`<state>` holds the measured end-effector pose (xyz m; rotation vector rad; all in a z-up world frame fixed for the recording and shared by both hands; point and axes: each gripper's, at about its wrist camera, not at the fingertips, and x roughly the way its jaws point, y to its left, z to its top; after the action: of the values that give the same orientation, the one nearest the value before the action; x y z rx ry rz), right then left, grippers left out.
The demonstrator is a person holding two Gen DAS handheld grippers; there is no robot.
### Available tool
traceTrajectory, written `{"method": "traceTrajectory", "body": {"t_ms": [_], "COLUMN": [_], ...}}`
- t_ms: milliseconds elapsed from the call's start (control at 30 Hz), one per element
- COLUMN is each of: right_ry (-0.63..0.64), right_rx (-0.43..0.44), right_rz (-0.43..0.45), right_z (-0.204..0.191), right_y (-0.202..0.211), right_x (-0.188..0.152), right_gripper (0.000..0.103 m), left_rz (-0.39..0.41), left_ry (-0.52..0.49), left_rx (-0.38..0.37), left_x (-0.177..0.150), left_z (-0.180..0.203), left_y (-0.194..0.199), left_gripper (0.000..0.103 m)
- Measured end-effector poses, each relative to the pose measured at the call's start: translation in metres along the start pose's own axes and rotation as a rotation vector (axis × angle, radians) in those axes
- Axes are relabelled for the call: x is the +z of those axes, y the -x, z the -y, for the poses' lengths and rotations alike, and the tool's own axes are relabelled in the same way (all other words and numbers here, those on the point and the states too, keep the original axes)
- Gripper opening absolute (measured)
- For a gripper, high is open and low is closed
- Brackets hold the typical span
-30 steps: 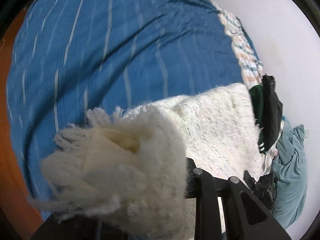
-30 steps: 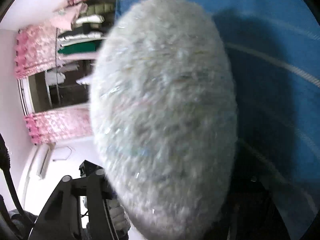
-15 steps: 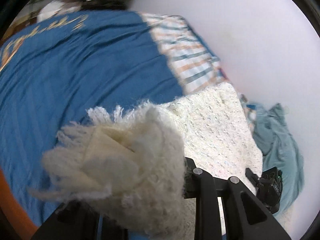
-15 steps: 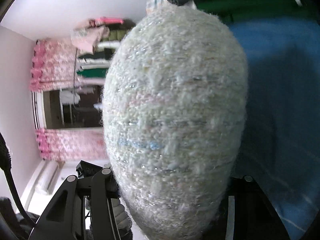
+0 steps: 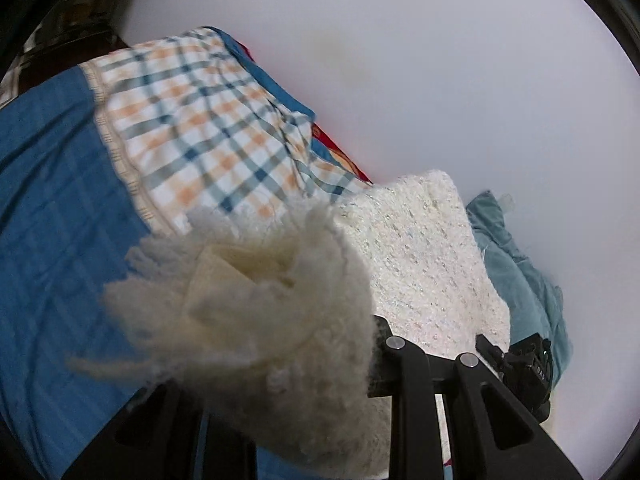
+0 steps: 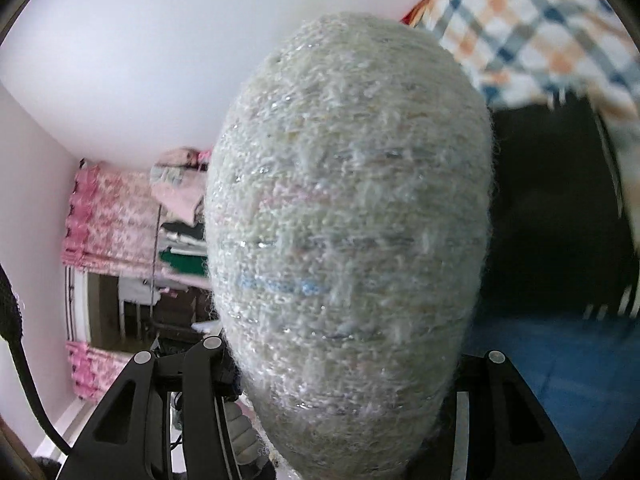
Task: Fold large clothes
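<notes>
Fringe of the cream knit garment (image 5: 248, 304) bunched in the left gripper (image 5: 280, 364), jaws clenched on it; right gripper (image 6: 340, 364) clamps its other bulging fold. Garment stretches above the blue bedspread (image 5: 52, 216), checked pillow (image 5: 200, 132) beyond, wall (image 5: 460, 60) behind.

Cream knit (image 5: 420, 264) — blue, plaid bedding (image 5: 192, 136)

Plain white wall (image 5: 460, 80) behind a blue bedspread (image 5: 52, 208); pink curtains (image 6: 108, 220) frame a dark window (image 6: 104, 308).
</notes>
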<state>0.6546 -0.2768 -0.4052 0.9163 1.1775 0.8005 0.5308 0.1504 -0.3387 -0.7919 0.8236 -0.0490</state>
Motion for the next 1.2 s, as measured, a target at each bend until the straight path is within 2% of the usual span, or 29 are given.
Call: {"method": "traceTrajectory", "body": {"t_ms": [133, 233, 267, 333, 367, 467, 533, 567, 600, 633, 667, 733, 833, 900, 933, 1000, 1033, 1067, 1100, 1133, 1200], "right_ry": [-0.043, -0.100, -0.115, -0.143, -0.145, -0.124, -0.120, -0.091, -0.076, -0.063, -0.048, -0.016, 0.036, 0.132, 0.215, 0.316, 0.372, 0.410, 0.429, 0.449, 0.474], "right_rx": [-0.008, -0.017, -0.023, -0.045, -0.049, -0.061, -0.086, -0.135, -0.192, -0.264, -0.298, -0.317, -0.420, -0.571, -0.693, -0.881, -0.932, -0.948, -0.974, -1.031, -1.061], "right_rz": [-0.012, -0.062, -0.077, -0.109, -0.120, -0.149, -0.173, -0.181, -0.188, -0.186, -0.172, -0.141, -0.040, 0.013, 0.043, 0.085, 0.117, 0.136, 0.158, 0.181, 0.176], "right_z": [0.049, 0.107, 0.119, 0.155, 0.164, 0.181, 0.182, 0.181, 0.176, 0.173, 0.169, 0.161, 0.140, 0.104, 0.087, 0.057, 0.044, 0.037, 0.035, 0.030, 0.023], "right_y": [0.004, -0.017, -0.037, -0.049, -0.059, -0.070, -0.083, -0.086, -0.088, -0.090, -0.090, -0.088, -0.075, -0.076, -0.073, -0.077, -0.078, -0.076, -0.073, -0.075, -0.081], "right_x": [0.082, 0.120, 0.118, 0.132, 0.125, 0.123, 0.118, 0.113, 0.113, 0.112, 0.111, 0.106, 0.098, 0.089, 0.081, 0.066, 0.056, 0.055, 0.052, 0.044, 0.036], "right_gripper": [0.054, 0.054, 0.054, 0.054, 0.054, 0.055, 0.059, 0.069, 0.088, 0.098, 0.102, 0.102, 0.102, 0.102, 0.102, 0.101, 0.095, 0.047, 0.012, 0.012, 0.012], "left_rz": [-0.047, -0.106, -0.133, -0.162, -0.170, -0.188, -0.190, -0.193, -0.199, -0.204, -0.208, -0.210, -0.207, -0.199, -0.194, -0.171, -0.165, -0.161, -0.154, -0.147, -0.133], "left_ry": [-0.045, -0.057, -0.066, -0.085, -0.087, -0.074, -0.071, -0.067, -0.069, -0.074, -0.083, -0.112, -0.180, -0.225, -0.246, -0.272, -0.281, -0.286, -0.293, -0.299, -0.324], "left_rx": [0.031, 0.071, 0.091, 0.122, 0.131, 0.144, 0.165, 0.174, 0.178, 0.183, 0.195, 0.218, 0.279, 0.320, 0.346, 0.370, 0.383, 0.386, 0.402, 0.414, 0.456], "left_x": [0.005, -0.002, -0.009, -0.022, -0.027, -0.040, -0.039, -0.038, -0.037, -0.036, -0.035, -0.032, -0.031, -0.032, -0.032, -0.033, -0.033, -0.033, -0.033, -0.032, -0.031], "left_z": [0.010, -0.001, -0.007, -0.018, -0.022, -0.040, -0.040, -0.038, -0.036, -0.035, -0.033, -0.027, -0.017, -0.010, -0.007, -0.006, -0.006, -0.006, -0.006, -0.006, -0.004], "left_y": [-0.064, -0.110, -0.129, -0.150, -0.157, -0.172, -0.171, -0.169, -0.168, -0.169, -0.168, -0.168, -0.168, -0.167, -0.167, -0.164, -0.163, -0.162, -0.160, -0.159, -0.156], "left_gripper": [0.021, 0.021, 0.021, 0.021, 0.022, 0.024, 0.025, 0.025, 0.025, 0.027, 0.028, 0.028, 0.042, 0.062, 0.080, 0.081, 0.081, 0.081, 0.081, 0.081, 0.084]}}
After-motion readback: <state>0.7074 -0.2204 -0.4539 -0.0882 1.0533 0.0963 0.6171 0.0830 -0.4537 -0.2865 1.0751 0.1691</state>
